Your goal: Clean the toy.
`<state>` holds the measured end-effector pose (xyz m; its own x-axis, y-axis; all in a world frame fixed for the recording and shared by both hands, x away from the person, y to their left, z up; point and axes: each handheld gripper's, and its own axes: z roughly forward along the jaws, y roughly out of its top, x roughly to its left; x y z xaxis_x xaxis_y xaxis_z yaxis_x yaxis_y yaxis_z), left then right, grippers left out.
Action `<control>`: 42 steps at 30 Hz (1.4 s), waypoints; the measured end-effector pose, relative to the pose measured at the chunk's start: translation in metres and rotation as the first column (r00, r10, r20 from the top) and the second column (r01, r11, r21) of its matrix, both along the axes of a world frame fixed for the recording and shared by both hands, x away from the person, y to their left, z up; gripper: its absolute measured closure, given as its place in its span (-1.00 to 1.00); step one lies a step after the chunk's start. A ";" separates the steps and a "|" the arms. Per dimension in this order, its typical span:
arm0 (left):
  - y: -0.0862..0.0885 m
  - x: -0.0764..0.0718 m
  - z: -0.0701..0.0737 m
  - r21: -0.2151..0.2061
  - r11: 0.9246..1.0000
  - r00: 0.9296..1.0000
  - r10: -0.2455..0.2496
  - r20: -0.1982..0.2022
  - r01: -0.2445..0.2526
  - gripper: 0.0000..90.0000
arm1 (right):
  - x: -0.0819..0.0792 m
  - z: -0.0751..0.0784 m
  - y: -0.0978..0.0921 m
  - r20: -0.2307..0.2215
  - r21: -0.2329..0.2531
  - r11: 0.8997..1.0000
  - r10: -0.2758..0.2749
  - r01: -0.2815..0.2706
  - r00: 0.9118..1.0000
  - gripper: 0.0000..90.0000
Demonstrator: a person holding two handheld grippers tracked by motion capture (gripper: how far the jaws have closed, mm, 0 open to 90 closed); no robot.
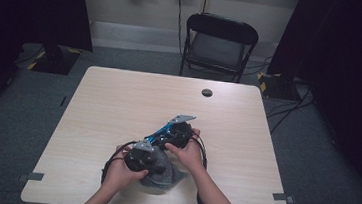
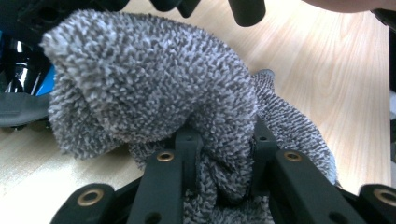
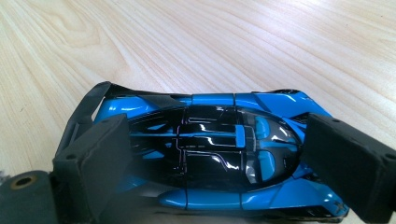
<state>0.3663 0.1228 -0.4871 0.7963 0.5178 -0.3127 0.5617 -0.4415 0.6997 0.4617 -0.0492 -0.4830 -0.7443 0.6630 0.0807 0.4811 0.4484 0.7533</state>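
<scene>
Mid-wipe, by my judgement: right gripper [image 3: 219, 163] fingers clamp the glossy blue-and-black toy car [image 3: 210, 154] above the pale wood worktop [image 3: 233, 51], left gripper [image 2: 224, 154] fingers pinch the grey looped-pile cloth [image 2: 149, 84] beside it, cleaning unfinished.

A nubby grey terry cloth [image 2: 154, 84], rough and matt, bunches between the left gripper's [image 2: 219, 154] matt black plastic jaws, while a glossy blue-and-black toy car [image 3: 210, 154] gleams between the right gripper's [image 3: 219, 163] jaws on pale, smooth wood-grain table [image 3: 233, 46].
</scene>
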 end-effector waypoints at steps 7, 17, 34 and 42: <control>0.021 0.000 0.010 0.015 1.000 1.000 0.011 0.002 -0.011 0.60 | 0.000 -0.001 -0.001 0.008 0.005 1.000 0.003 -0.003 1.000 -0.83; 0.073 0.006 0.025 0.042 0.994 0.994 0.101 0.032 -0.102 0.60 | 0.000 0.000 0.000 0.001 0.003 1.000 0.001 -0.001 1.000 -0.83; 0.081 0.031 0.005 0.076 0.970 0.970 0.222 0.097 -0.229 0.52 | 0.000 -0.001 0.000 0.006 0.004 1.000 0.004 -0.004 1.000 -0.83; 0.069 0.034 0.001 0.073 0.980 0.977 0.178 0.118 -0.187 0.50 | 0.000 -0.001 0.000 0.007 0.005 1.000 0.003 -0.003 1.000 -0.83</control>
<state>0.4005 0.1917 -0.4858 0.7131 0.6780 -0.1780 0.5597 -0.3978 0.7269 0.4613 -0.0496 -0.4837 -0.7468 0.6604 0.0786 0.4744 0.4461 0.7589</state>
